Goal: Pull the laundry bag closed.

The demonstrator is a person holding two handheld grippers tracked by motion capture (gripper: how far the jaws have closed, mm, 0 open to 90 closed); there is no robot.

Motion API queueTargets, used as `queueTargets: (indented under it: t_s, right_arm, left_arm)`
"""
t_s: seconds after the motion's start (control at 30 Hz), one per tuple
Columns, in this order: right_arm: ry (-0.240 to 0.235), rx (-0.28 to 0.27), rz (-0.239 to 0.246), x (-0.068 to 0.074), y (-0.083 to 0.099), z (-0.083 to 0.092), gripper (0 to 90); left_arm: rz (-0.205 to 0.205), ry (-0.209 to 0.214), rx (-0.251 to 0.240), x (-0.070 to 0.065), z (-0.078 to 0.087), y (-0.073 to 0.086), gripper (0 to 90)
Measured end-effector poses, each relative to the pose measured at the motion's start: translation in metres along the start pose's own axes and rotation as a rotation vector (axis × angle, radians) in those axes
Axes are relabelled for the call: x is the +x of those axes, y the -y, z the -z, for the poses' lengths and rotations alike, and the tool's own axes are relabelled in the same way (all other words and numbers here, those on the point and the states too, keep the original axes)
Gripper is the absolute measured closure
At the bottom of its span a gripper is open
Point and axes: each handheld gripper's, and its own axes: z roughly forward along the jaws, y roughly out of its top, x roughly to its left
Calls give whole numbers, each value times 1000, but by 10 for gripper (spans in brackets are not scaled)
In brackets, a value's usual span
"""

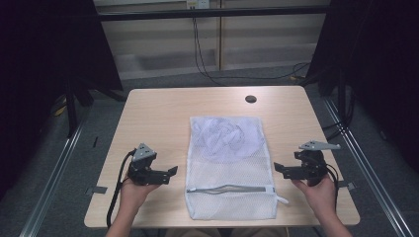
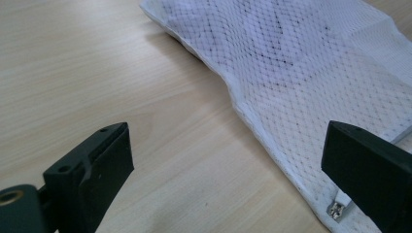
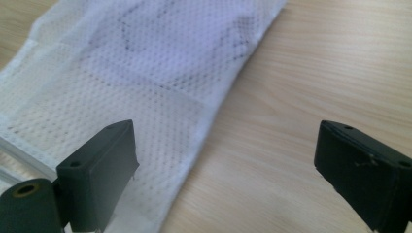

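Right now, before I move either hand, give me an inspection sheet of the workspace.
Surface: light wooden table, a dark round hole near its far edge.
Job's things: white mesh laundry bag lying flat mid-table, a pale garment bunched in its far half, zipper across the near end, partly gaping.
Clutter: nothing seen.
Grippers: left tongs open, beside the bag's left edge; right tongs open, beside its right edge; neither touches the bag.
Cables: a black cable trails from the left tongs; more cables run over the floor behind.
Surroundings: dark curtains at both sides, grey floor, metal rails.
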Motion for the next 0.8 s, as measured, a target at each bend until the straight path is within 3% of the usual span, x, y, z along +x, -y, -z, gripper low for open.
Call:
queueTargets:
  t_s: [0.07,0.33,0.53,0.8]
  right_arm:
    - [-12,7,3,5,-2,-1,70]
    - [-61,16,34,26,-10,-9,64]
    - [-140,56,30,41,-16,-19,86]
    - [-156,31,57,56,-22,-22,86]
  left_arm:
    - [20,9,-2,1,-1,-1,44]
    - [4,38,49,2,-2,-1,46]
    - [5,79,74,2,0,-2,60]
    - [15,88,74,3,0,-1,40]
